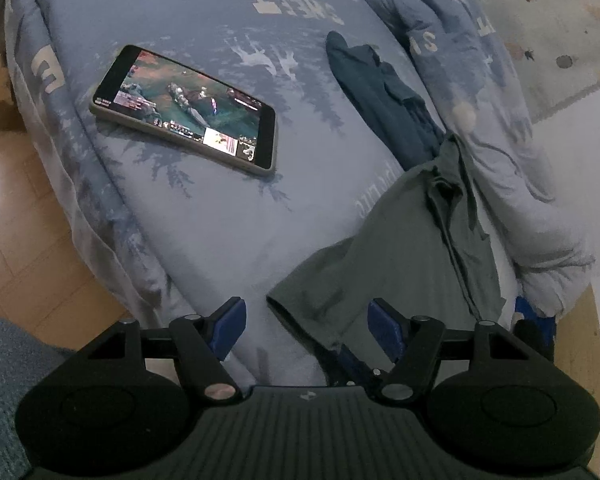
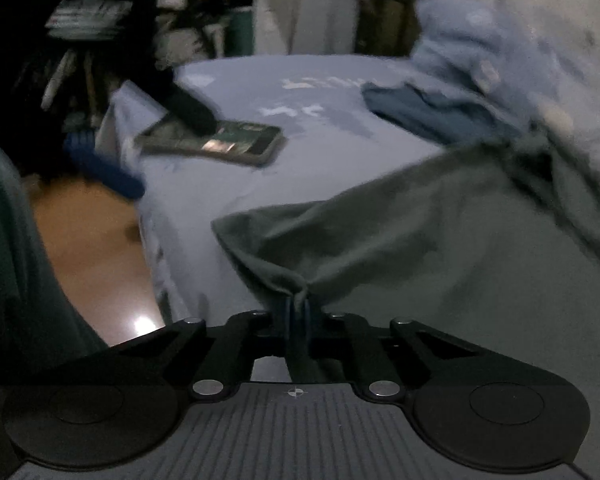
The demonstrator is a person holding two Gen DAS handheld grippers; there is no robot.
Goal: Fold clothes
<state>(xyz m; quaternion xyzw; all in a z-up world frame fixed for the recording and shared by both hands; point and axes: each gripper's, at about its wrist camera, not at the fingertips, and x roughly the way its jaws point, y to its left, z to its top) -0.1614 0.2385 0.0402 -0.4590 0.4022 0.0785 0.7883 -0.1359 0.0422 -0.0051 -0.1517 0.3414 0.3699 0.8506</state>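
A grey-green garment (image 1: 404,248) lies spread on the blue printed bed sheet (image 1: 204,220). In the left wrist view its hemmed corner reaches between the blue pads (image 1: 230,326) of my left gripper (image 1: 308,328), which stands open and does not press the cloth. In the blurred right wrist view my right gripper (image 2: 298,300) is shut on a bunched edge of the same garment (image 2: 420,240), with cloth pulled into folds at the fingertips. A dark blue garment (image 1: 380,96) lies crumpled further back on the bed.
A phone (image 1: 184,110) with a lit screen lies on the sheet at the left. A rumpled blue quilt (image 1: 480,92) is piled along the right. The bed's edge drops to a wooden floor (image 1: 16,216) on the left. Dark furniture (image 2: 80,20) stands beyond the bed.
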